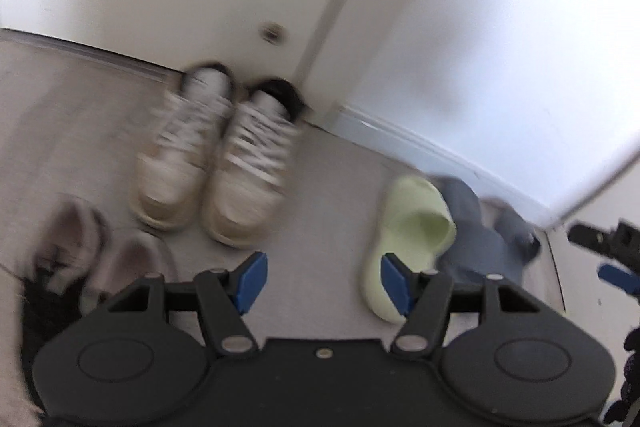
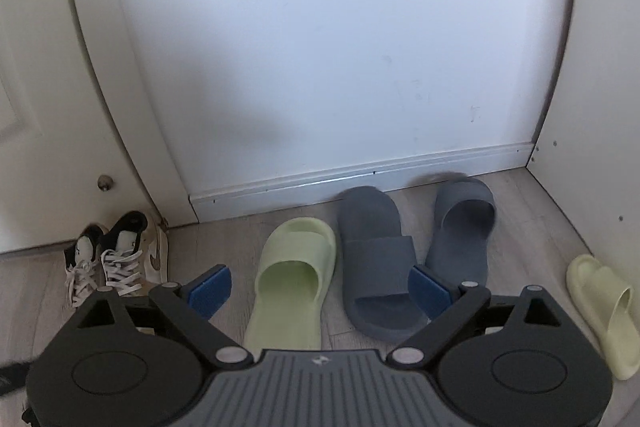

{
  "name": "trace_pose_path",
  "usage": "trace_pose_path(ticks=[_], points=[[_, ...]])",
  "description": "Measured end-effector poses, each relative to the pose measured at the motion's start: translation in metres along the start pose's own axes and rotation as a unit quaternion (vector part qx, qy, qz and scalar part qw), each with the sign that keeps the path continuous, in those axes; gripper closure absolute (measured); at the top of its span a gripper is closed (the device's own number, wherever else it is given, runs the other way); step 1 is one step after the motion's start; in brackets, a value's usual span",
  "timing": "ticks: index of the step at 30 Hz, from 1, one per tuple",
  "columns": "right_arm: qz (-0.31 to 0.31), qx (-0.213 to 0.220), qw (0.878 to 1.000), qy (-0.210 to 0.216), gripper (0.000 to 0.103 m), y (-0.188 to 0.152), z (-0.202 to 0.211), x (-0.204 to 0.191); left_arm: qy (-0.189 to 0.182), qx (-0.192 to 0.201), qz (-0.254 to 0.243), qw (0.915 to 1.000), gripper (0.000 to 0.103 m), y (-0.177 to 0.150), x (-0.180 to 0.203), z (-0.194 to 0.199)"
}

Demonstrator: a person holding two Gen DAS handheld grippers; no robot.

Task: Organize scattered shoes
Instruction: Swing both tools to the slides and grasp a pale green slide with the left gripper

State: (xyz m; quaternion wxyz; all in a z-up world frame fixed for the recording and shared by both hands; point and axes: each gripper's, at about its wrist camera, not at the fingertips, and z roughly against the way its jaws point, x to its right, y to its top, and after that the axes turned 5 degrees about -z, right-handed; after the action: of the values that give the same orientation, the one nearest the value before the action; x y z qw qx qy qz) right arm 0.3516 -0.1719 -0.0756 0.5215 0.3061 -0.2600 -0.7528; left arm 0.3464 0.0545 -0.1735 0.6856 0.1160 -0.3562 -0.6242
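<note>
My left gripper (image 1: 322,283) is open and empty above the floor. Ahead of it a pair of white and beige sneakers (image 1: 212,163) stands side by side against the door. A light green slide (image 1: 408,239) lies by its right finger, with a grey slide (image 1: 476,227) behind. My right gripper (image 2: 320,293) is open and empty. Before it lie the green slide (image 2: 294,279) and two grey slides (image 2: 376,259) (image 2: 460,231) near the wall. A second pale green slide (image 2: 604,307) lies far right. The sneakers (image 2: 116,259) show at its left.
A pair of pinkish shoes (image 1: 92,251) lies at the left in the left wrist view. A white door with a doorstop (image 2: 105,182) stands on the left, a white wall with baseboard (image 2: 360,171) ahead, a white panel (image 2: 600,107) on the right.
</note>
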Motion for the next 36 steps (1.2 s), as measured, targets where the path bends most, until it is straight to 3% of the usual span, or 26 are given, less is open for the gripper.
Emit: trace_pose_path(ticks=[5, 8, 13, 17, 20, 22, 24, 27, 30, 33, 36], points=[[0.025, 0.023, 0.999, 0.032, 0.008, -0.018, 0.004, 0.037, -0.022, -0.015, 0.014, 0.9995, 0.048, -0.017, 0.037, -0.052], [0.038, 0.032, 0.998, 0.044, 0.008, -0.034, -0.003, 0.069, -0.01, -0.002, -0.016, 0.9998, 0.051, -0.013, 0.065, -0.091], [0.004, 0.059, 0.995, 0.078, 0.008, -0.068, -0.028, 0.13, 0.005, 0.023, -0.083, 0.9963, 0.056, 0.009, 0.093, -0.154], [-0.01, 0.074, 0.992, 0.1, 0.008, -0.09, -0.049, 0.157, 0.003, 0.018, -0.095, 0.9953, 0.061, 0.023, 0.098, -0.211], [-0.014, 0.068, 0.99, 0.12, 0.008, -0.099, -0.062, 0.17, 0.023, 0.017, -0.1, 0.9946, 0.061, 0.024, 0.103, -0.232], [-0.009, 0.063, 0.99, 0.127, 0.008, -0.1, -0.067, 0.174, 0.036, 0.019, -0.097, 0.9944, 0.061, 0.025, 0.106, -0.241], [-0.001, 0.056, 0.989, 0.134, 0.008, -0.099, -0.072, 0.178, 0.054, 0.02, -0.087, 0.9945, 0.07, 0.029, 0.107, -0.249], [-0.004, 0.064, 0.989, 0.131, 0.008, -0.099, -0.073, 0.186, 0.05, 0.015, -0.082, 0.9953, 0.074, 0.034, 0.108, -0.25], [-0.044, 0.065, 0.988, 0.13, 0.008, -0.105, -0.072, 0.199, 0.044, 0.005, -0.089, 0.9951, 0.076, 0.027, 0.106, -0.242], [-0.074, 0.055, 0.987, 0.135, 0.008, -0.112, -0.069, 0.207, 0.039, -0.001, -0.111, 0.993, 0.076, 0.01, 0.107, -0.229], [-0.06, 0.045, 0.988, 0.137, 0.008, -0.124, -0.058, 0.205, 0.032, -0.011, -0.117, 0.9926, 0.076, -0.02, 0.104, -0.203]])
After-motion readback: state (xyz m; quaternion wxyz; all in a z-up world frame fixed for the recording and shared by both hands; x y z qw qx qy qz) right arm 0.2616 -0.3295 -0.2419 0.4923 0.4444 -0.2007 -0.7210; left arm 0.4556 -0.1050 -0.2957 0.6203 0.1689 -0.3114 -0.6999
